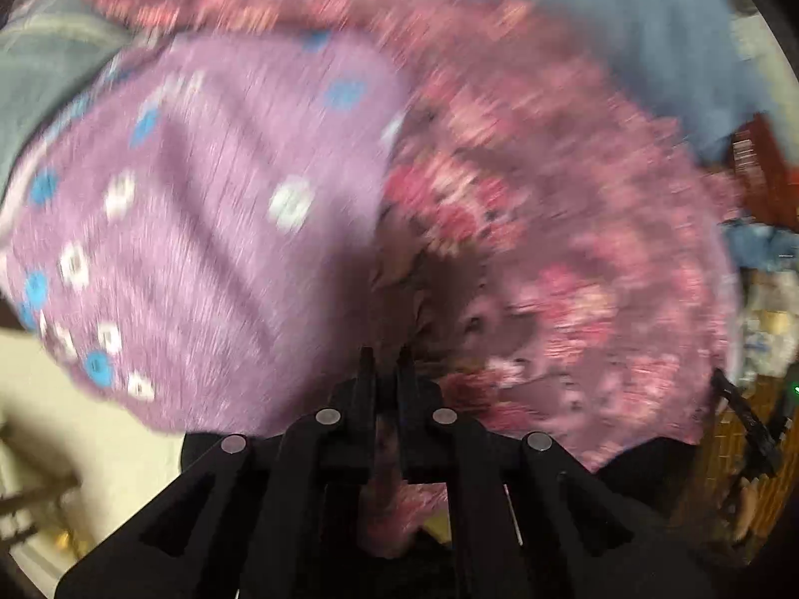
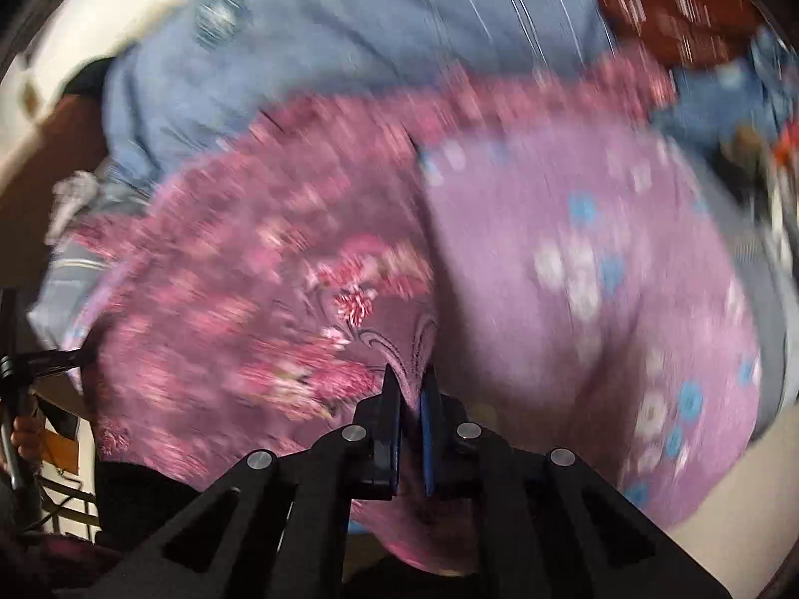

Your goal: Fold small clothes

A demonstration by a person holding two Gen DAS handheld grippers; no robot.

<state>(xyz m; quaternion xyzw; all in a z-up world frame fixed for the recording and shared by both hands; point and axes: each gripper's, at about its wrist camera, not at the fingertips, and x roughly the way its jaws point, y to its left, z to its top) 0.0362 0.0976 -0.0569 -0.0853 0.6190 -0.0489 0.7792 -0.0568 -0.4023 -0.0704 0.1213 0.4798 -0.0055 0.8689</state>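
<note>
A small garment fills both blurred views: a lilac part with blue and white flowers (image 1: 209, 229) (image 2: 589, 269) and a pink floral part (image 1: 559, 259) (image 2: 259, 289). My left gripper (image 1: 385, 364) is shut on the pink floral cloth near where the two patterns meet, and a fold of it hangs down between the fingers. My right gripper (image 2: 410, 384) is shut on the same garment at its near edge, with pink cloth pinched between the blue pads (image 2: 425, 414).
Blue denim clothes (image 2: 349, 40) (image 1: 649, 40) lie beyond the garment. A dark red patterned cloth (image 2: 669, 15) (image 1: 759, 169) sits at the far side. A pale surface (image 1: 65, 424) shows lower left, and a black stand (image 2: 12, 379) with a hand on it is at the left.
</note>
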